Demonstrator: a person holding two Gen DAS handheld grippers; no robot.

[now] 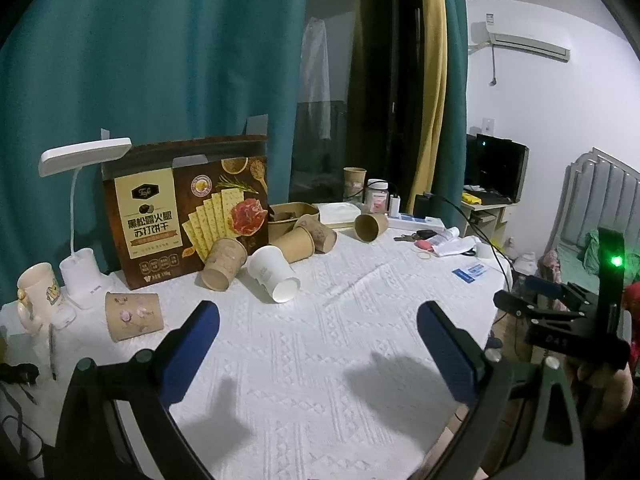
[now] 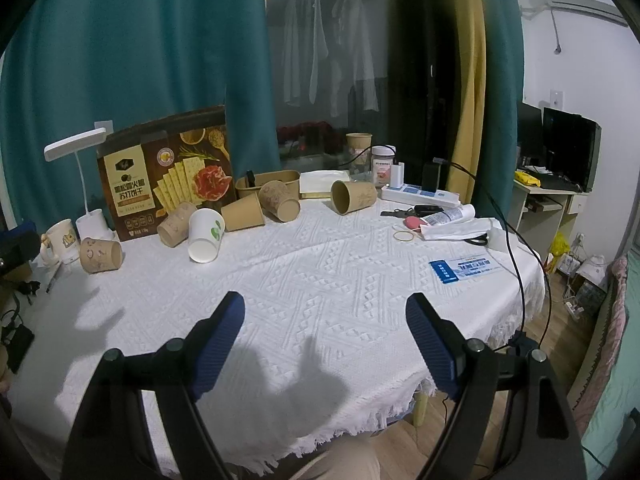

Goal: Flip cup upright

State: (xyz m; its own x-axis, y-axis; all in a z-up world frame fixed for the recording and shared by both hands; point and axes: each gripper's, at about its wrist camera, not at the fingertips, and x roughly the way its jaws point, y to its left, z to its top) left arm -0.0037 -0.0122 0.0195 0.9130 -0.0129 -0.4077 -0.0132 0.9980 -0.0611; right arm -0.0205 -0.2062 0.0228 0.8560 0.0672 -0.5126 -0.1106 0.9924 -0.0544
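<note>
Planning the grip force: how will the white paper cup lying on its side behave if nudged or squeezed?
The white paper cup lies on its side, mouth toward the camera, so a nudge would probably roll it in a curve. It looks thin-walled and empty, so likely light and easily crushed. The textured tablecloth may slow its rolling somewhat.

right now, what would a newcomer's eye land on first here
A scatter of toppled paper cups along the back of the white tablecloth, the white cup standing out among brown ones. Behind them stands a big cracker box. Up front, both tongs, left and right, hang open and empty.
</note>
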